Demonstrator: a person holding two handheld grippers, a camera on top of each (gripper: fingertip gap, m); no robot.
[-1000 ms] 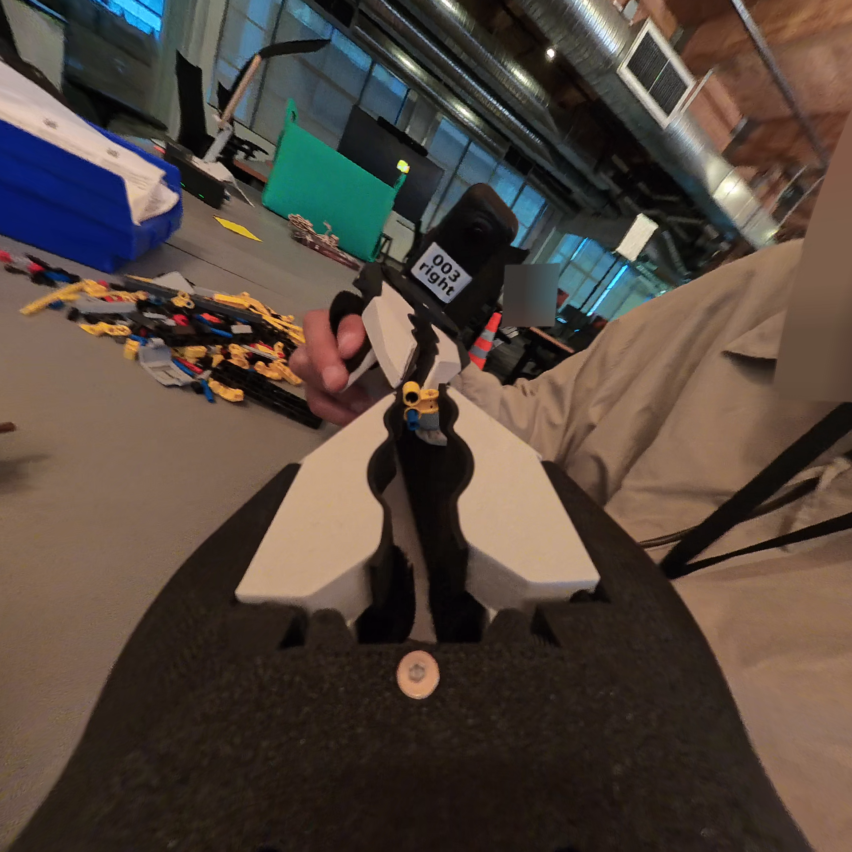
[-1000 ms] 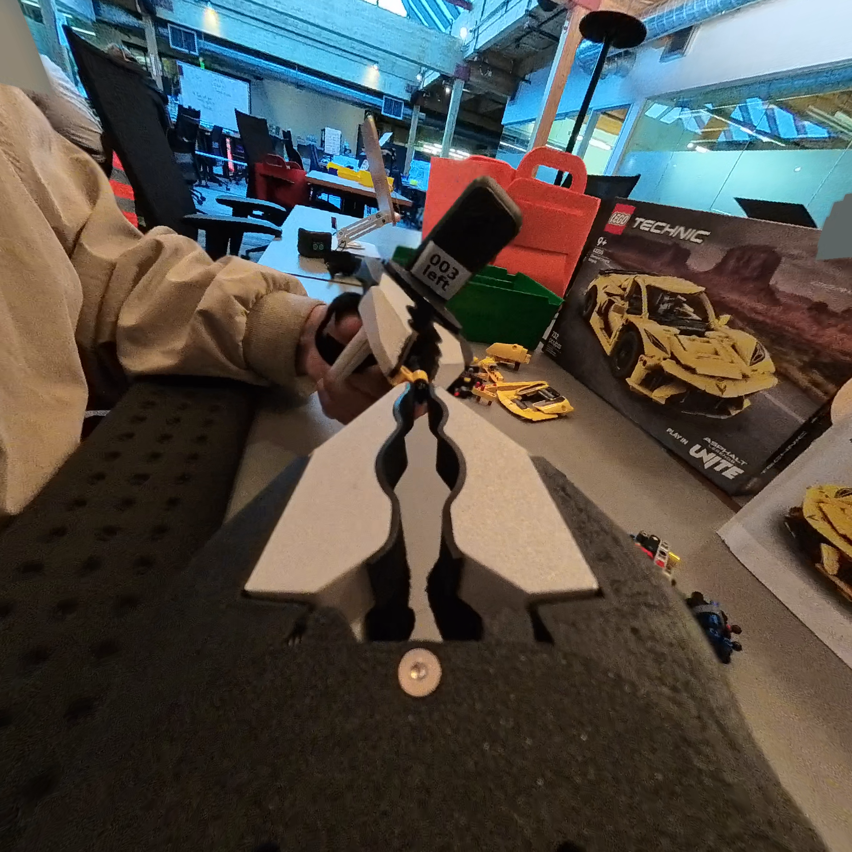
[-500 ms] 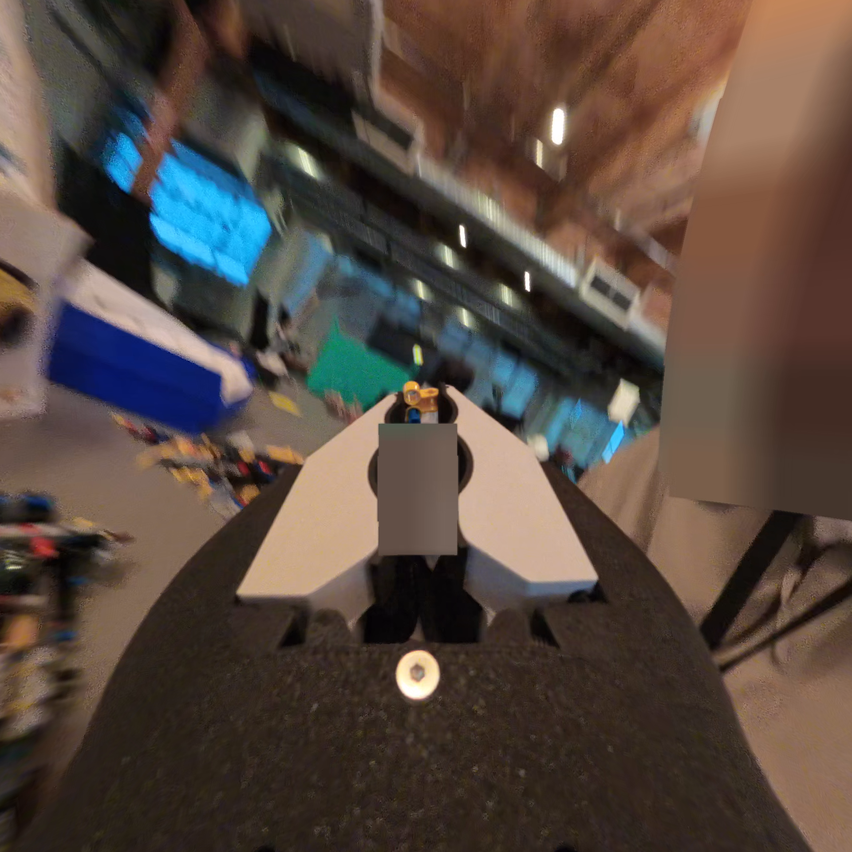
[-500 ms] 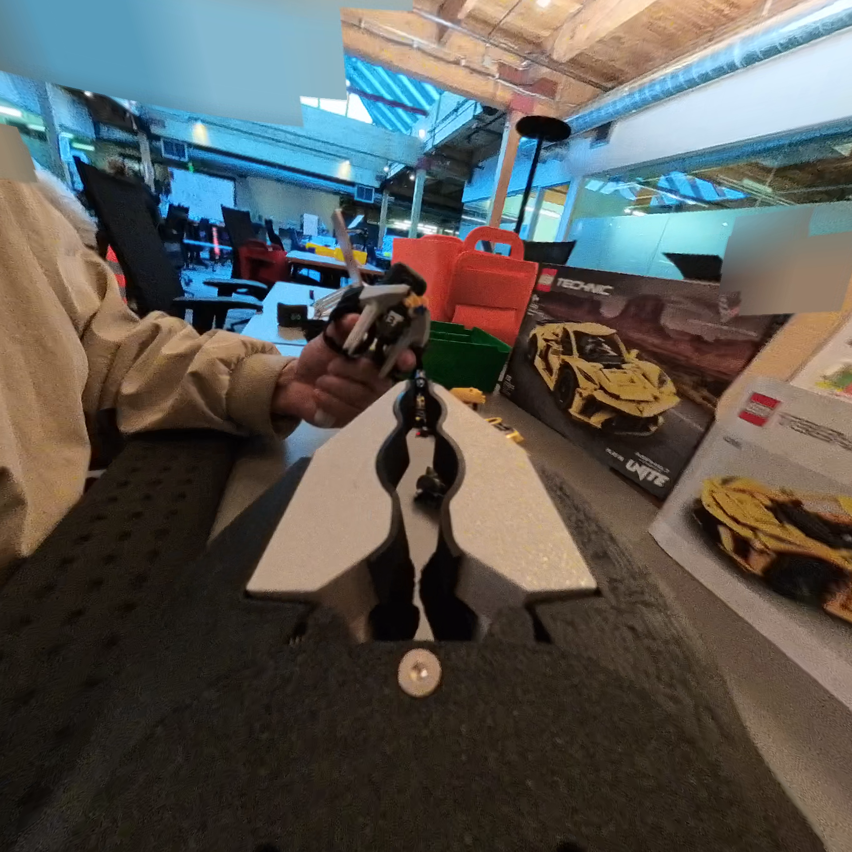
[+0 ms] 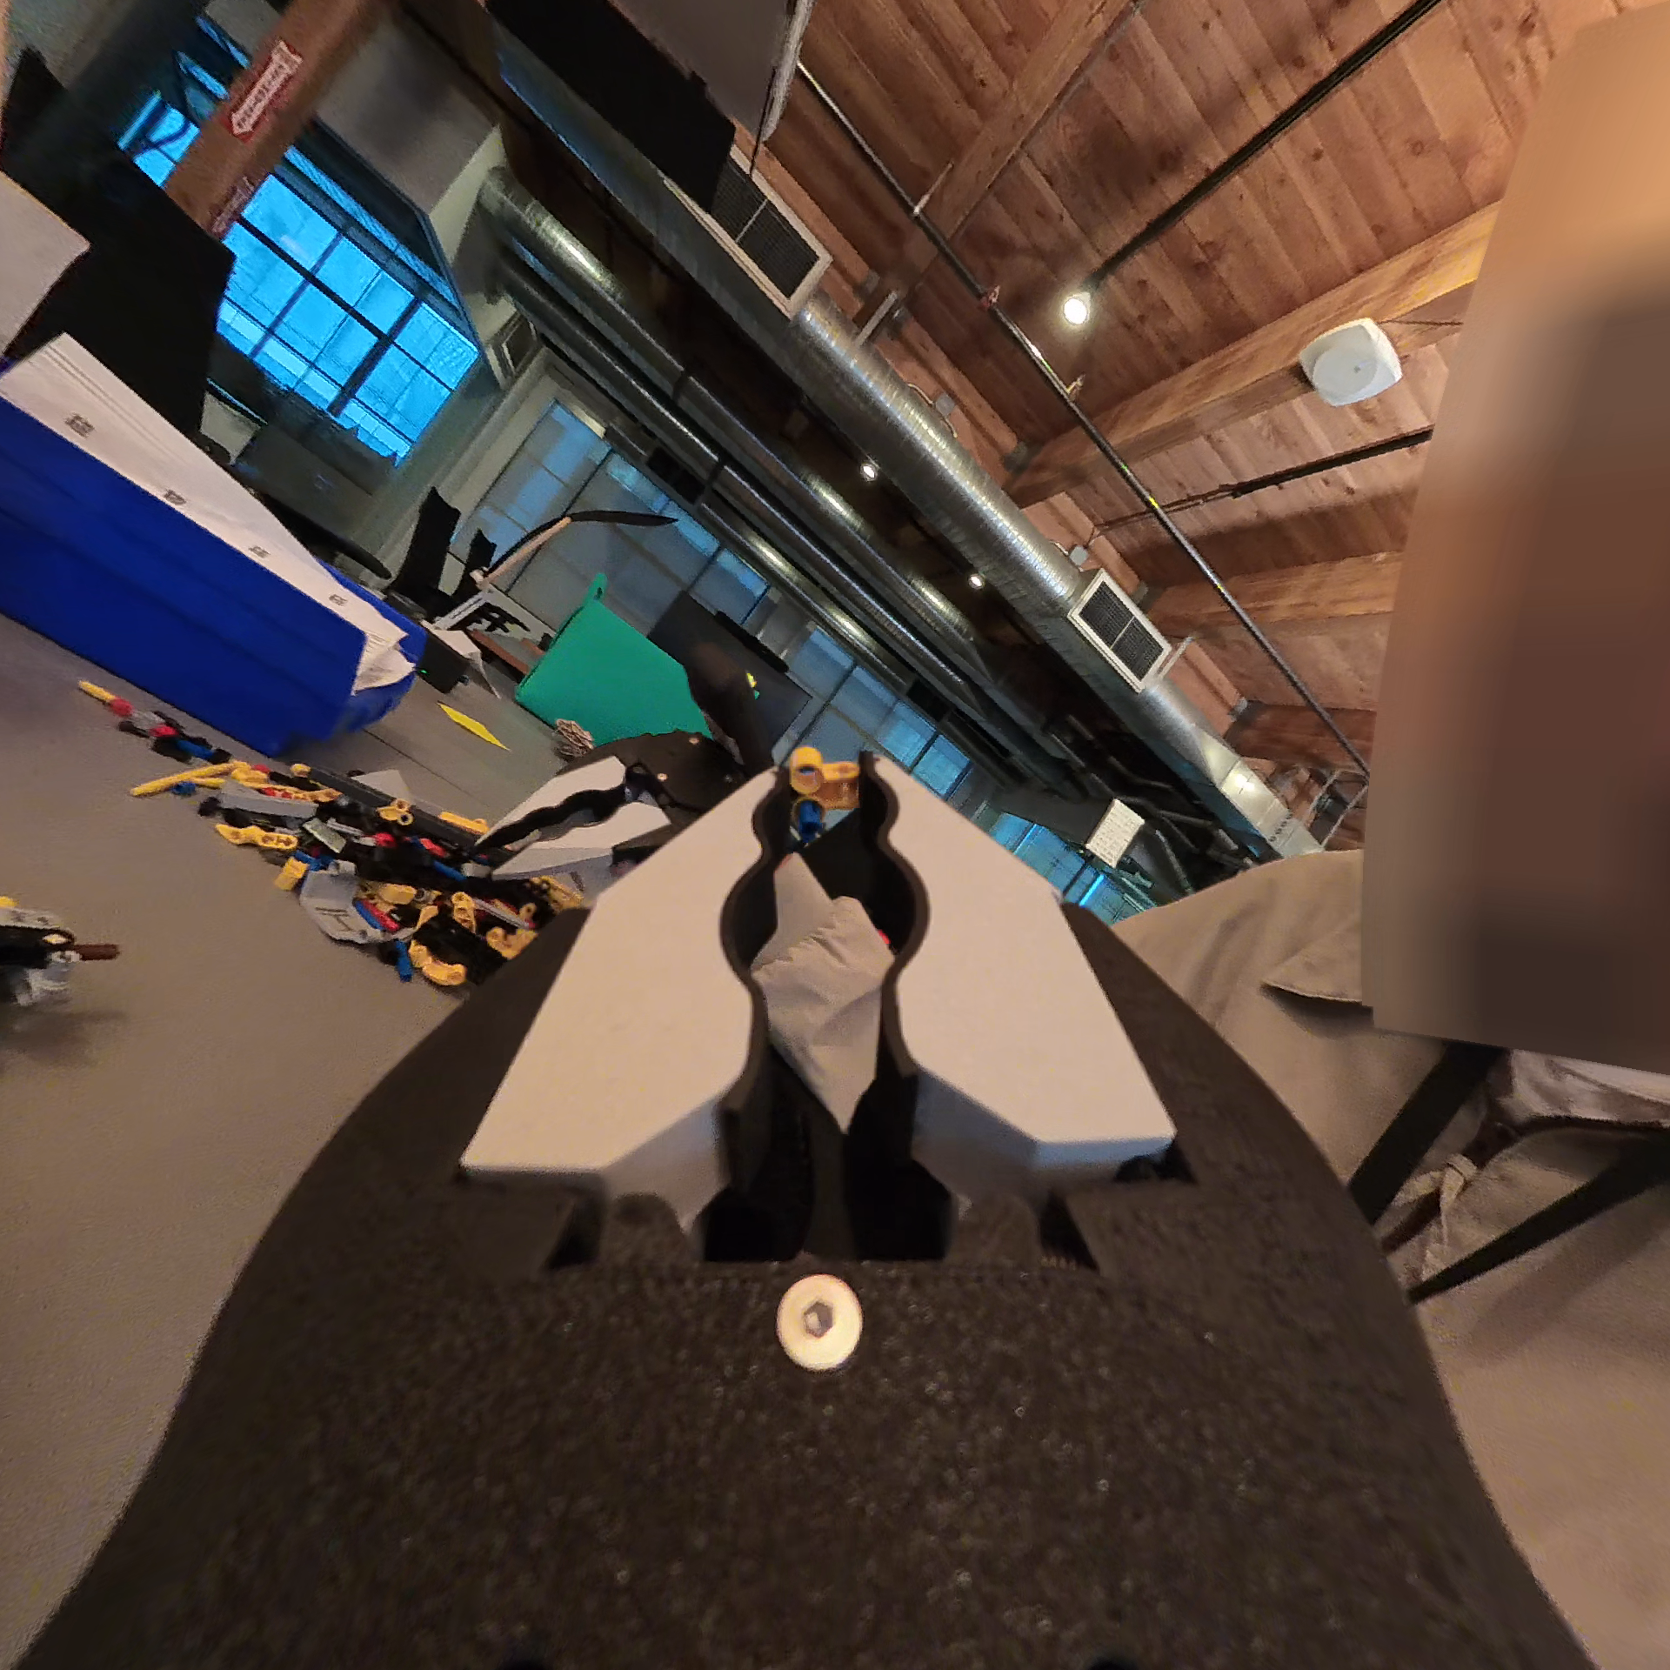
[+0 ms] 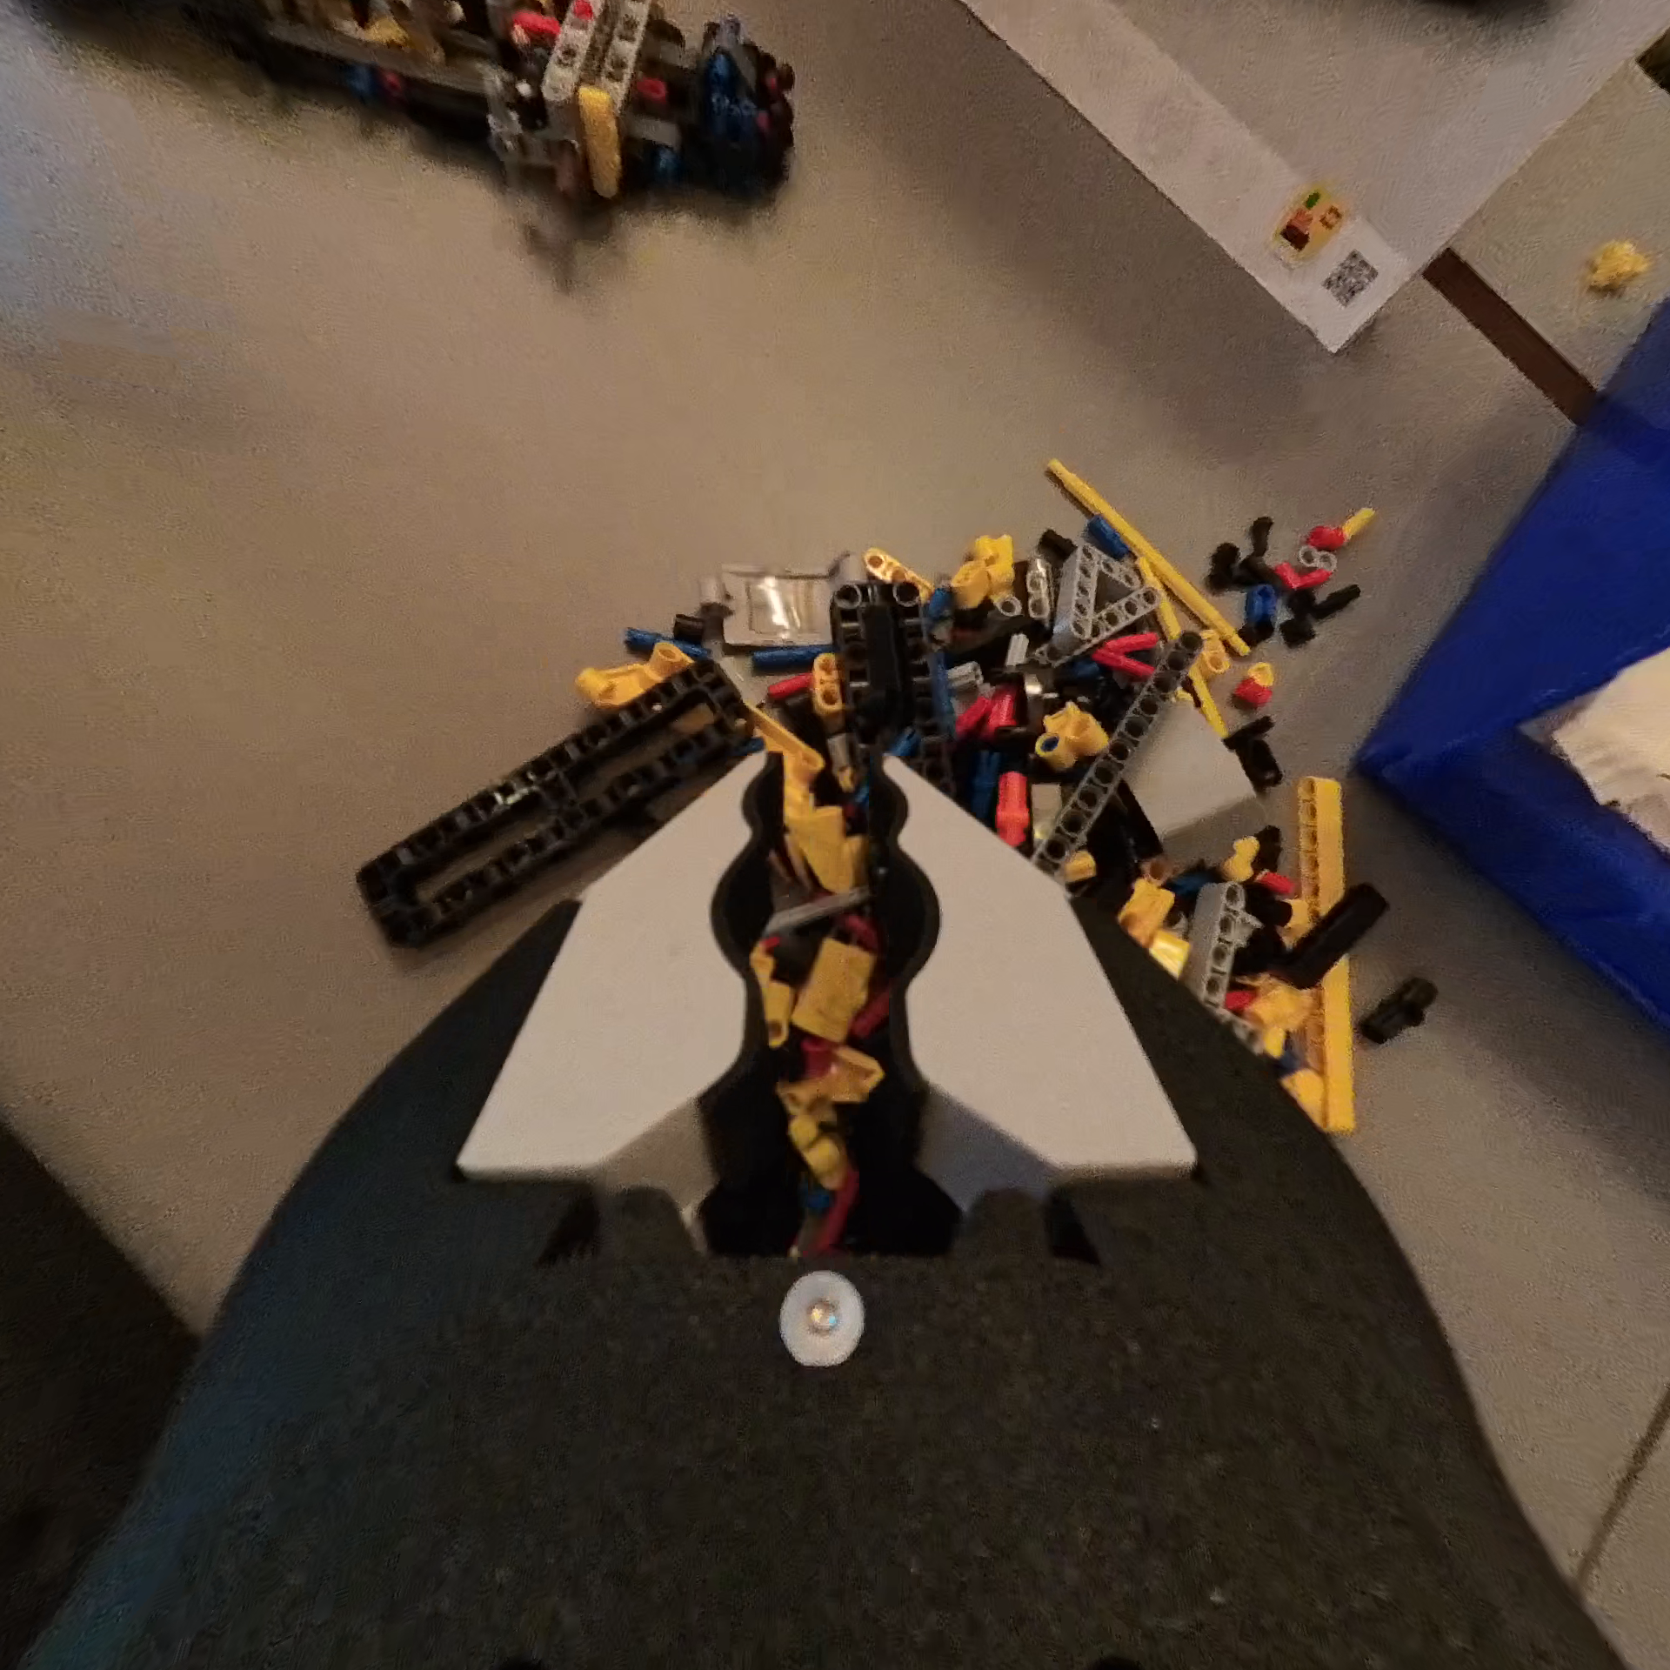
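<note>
My left gripper (image 5: 820,768) is raised off the table and shut on a small yellow-orange connector with a blue pin (image 5: 818,784) at its tips. My right gripper (image 6: 827,761) points down at a pile of loose yellow, black, red and blue building pieces (image 6: 1021,723). Its jaws stand a little apart just above the pile, with nothing clearly held. A long black frame piece (image 6: 542,804) lies left of its tips. The right gripper also shows in the left wrist view (image 5: 492,854), low over the same pile (image 5: 389,867).
A partly built model (image 6: 587,81) lies beyond the pile, also visible at the left edge of the left wrist view (image 5: 27,940). A blue bin (image 6: 1536,723) holding white paper stands to the right. An instruction booklet (image 6: 1265,136) lies at the top right. A person's beige jacket (image 5: 1265,949) is close on the right.
My right gripper left the left gripper, swung down over the pile and its jaws parted slightly. My left gripper tilted upward, still holding the small piece.
</note>
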